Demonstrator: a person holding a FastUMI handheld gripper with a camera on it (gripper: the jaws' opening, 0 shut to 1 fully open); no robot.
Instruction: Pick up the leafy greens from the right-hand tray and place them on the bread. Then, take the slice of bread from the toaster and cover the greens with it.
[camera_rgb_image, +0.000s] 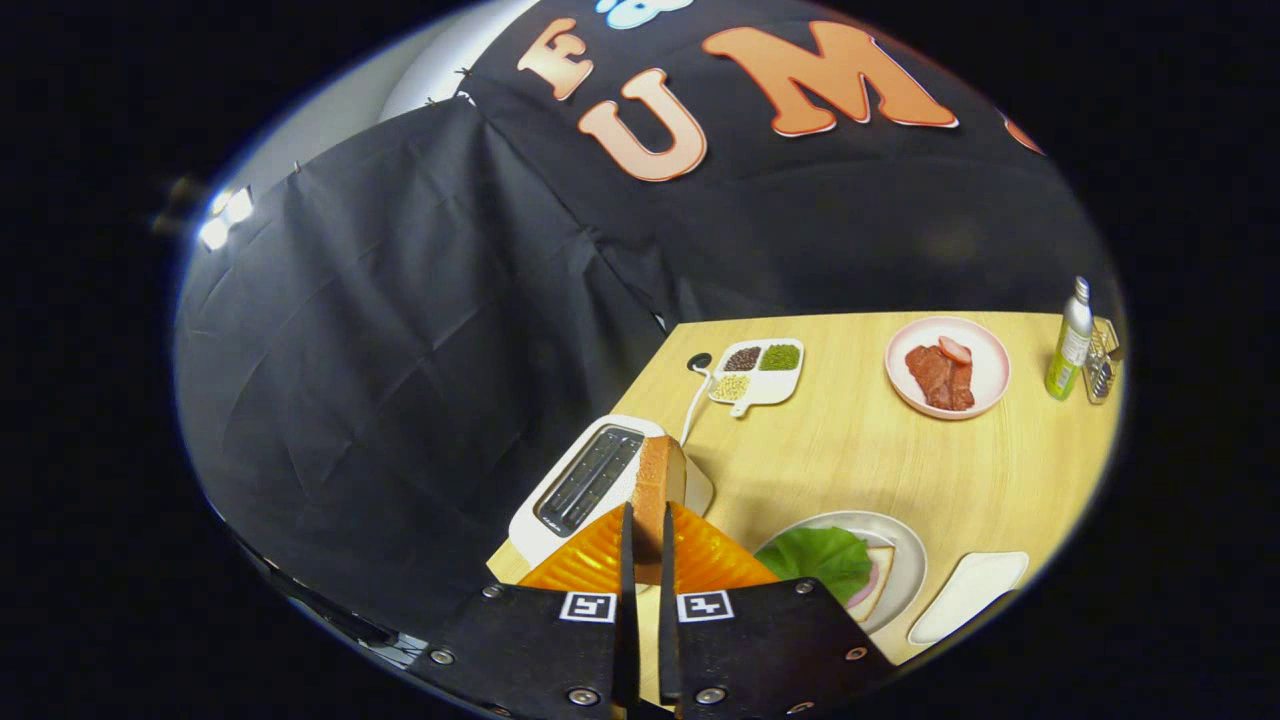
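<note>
Nearest the camera, the tongs (645, 520) pinch a tan slice of bread (658, 485) on edge between both fingers, held above the white two-slot toaster (590, 480). At about four o'clock from the tongs, a ruffled green lettuce leaf (822, 560) lies on bread on a grey round plate (905, 560). Beside it sits a white empty tray (968, 595) on the pale wooden counter (860, 450). Beyond, at one o'clock, a pink plate of meat (985, 365).

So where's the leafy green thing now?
The leaf lies on the bread on the grey plate, right of the gripper holding toast.
</note>
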